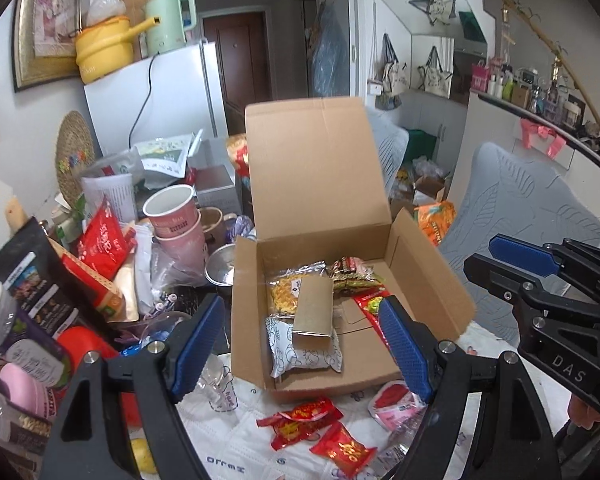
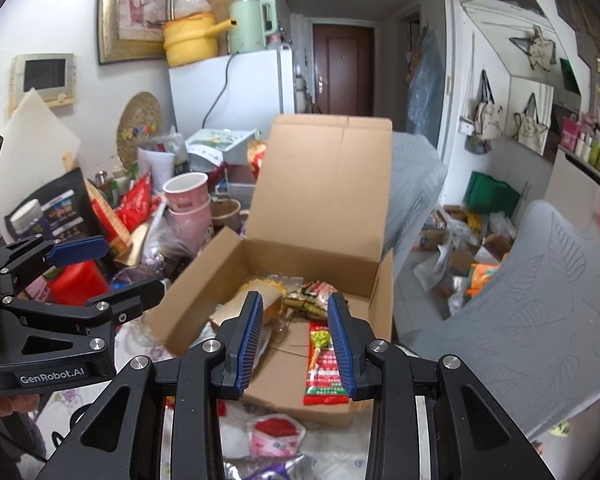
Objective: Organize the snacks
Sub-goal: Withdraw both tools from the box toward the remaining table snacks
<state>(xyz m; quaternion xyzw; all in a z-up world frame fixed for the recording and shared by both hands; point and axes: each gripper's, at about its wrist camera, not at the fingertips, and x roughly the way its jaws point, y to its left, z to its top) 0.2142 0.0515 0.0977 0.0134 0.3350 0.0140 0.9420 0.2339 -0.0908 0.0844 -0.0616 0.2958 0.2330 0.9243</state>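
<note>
An open cardboard box (image 1: pixel 432 280) (image 2: pixel 204 292) stands on the table with its lid up. Inside lie a gold pack (image 1: pixel 314 312), a yellow wafer pack (image 1: pixel 284 292), a white printed pack (image 1: pixel 300 354), a green-red pack (image 1: pixel 352 276) and a long red pack (image 2: pixel 326 368). My left gripper (image 1: pixel 300 344) is open and empty, just in front of the box. My right gripper (image 2: pixel 296 340) is open and empty above the box's front edge; it also shows in the left wrist view (image 1: pixel 500 264). Loose red snack packs (image 1: pixel 308 426) and a pink pack (image 1: pixel 396 404) (image 2: pixel 274 438) lie before the box.
A crowded pile of bags, stacked pink cups (image 1: pixel 176 220), a red tin (image 1: pixel 84 346) and jars sits left of the box. A grey chair (image 1: pixel 520 208) (image 2: pixel 532 320) stands to the right. A white fridge (image 1: pixel 156 92) is behind.
</note>
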